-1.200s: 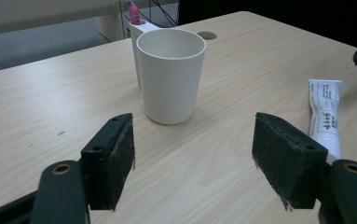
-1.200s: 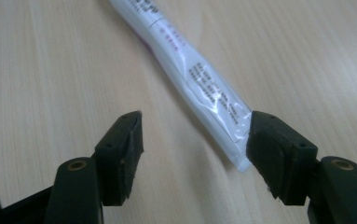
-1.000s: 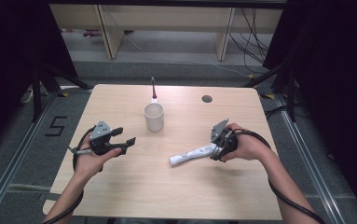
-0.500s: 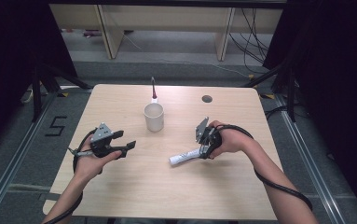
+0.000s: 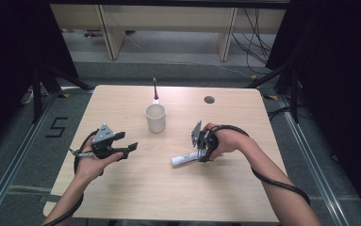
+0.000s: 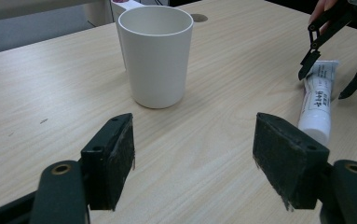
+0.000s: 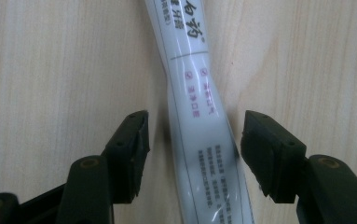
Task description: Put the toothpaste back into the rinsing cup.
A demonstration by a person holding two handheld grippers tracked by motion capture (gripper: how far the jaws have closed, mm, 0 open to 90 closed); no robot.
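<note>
Right gripper [image 7: 192, 140] straddles the white tube [image 7: 199, 116], jaws just closing, pads not yet touching.
Tube lies flat on the table [image 5: 135, 188] between the jaws; it looks light, soft and glossy, so likely slippery. Take it mid-body. Print is small Chinese characters, blurred; no brand is readable.

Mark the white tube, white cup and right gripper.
White plastic tube [image 7: 199, 140]: right gripper view, printed mid-body.
White round cup [image 6: 155, 60]: left gripper view, outer wall.
Right gripper [image 7: 192, 144]: right gripper view, midway between its black jaws.
</note>
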